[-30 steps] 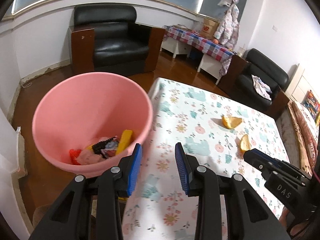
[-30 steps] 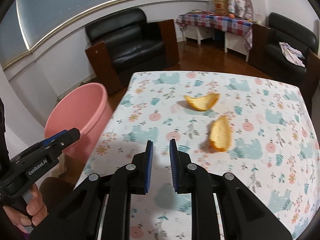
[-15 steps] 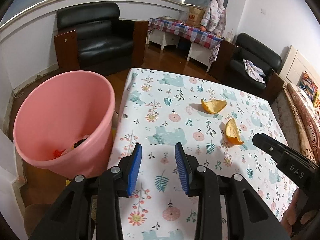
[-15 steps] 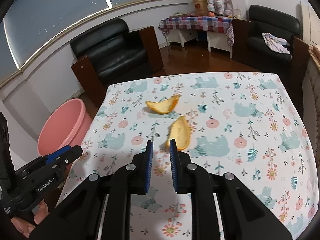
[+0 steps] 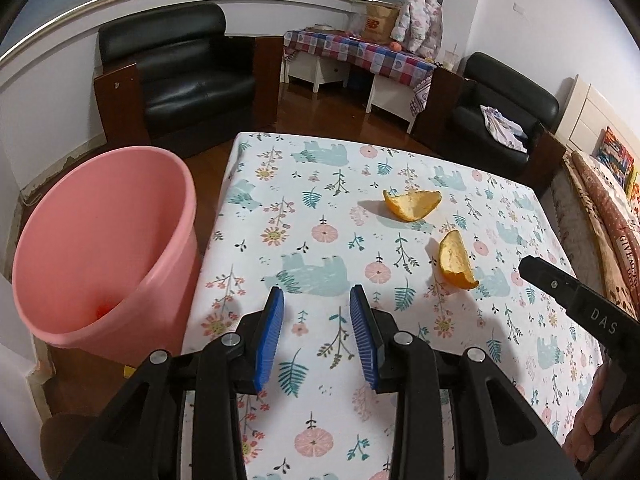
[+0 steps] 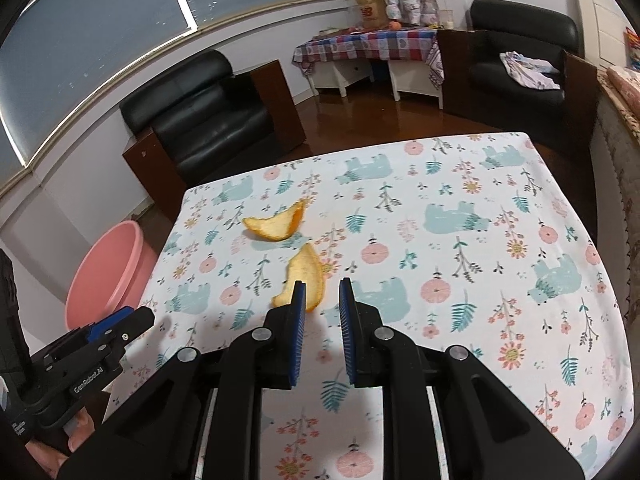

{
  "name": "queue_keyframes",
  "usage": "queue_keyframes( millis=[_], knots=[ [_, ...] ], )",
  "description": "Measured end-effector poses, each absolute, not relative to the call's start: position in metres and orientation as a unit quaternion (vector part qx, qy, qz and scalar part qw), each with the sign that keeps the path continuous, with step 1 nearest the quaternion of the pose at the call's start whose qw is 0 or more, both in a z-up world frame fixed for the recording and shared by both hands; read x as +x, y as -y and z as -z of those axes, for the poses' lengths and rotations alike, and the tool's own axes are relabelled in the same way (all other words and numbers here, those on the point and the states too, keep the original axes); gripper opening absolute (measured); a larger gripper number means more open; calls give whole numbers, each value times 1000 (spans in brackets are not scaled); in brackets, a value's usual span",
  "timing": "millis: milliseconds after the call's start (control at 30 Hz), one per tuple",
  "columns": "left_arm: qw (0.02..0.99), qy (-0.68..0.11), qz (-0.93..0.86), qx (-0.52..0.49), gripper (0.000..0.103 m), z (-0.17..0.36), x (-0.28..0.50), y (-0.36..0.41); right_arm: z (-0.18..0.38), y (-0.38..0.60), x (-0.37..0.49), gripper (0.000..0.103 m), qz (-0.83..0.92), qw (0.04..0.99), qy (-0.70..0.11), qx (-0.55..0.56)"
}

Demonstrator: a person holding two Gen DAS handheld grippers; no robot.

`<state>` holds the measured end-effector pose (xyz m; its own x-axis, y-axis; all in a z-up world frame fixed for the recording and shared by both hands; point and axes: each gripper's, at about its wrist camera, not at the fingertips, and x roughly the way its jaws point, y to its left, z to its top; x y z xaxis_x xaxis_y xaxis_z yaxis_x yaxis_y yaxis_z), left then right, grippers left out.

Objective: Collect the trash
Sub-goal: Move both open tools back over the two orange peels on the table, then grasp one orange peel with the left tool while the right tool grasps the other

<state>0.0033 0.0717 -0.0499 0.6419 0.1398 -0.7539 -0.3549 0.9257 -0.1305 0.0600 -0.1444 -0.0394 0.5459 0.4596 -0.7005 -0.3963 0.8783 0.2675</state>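
— Where's the near orange peel (image 6: 304,276)?
— On the tablecloth (image 6: 480,264), partly hidden behind the right gripper (image 6: 322,300) — parted, empty.
— And the left gripper (image 5: 316,312)?
— Also parted, empty; the pink bucket's (image 5: 100,216) contents barely show.

A curved window (image 6: 100,32) with dark panes is set above white walls (image 5: 500,8). Two black armchairs (image 5: 180,76) (image 5: 500,108) are placed on a glossy brown wooden floor (image 6: 380,120). A white side table (image 5: 352,64) is draped in checked cloth.
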Motion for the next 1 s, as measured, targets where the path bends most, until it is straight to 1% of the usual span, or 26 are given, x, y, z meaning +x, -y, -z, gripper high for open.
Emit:
queue_keyframes(
  millis=[767,1000],
  knots=[
    [902,-404,-103,-113,34,43,60,-53,56,174,84,17,-215,877,-425,64],
    [902,-402,-85,-135,35,39,89,-56,64,173,90,17,-231,868,-433,73]
  ],
)
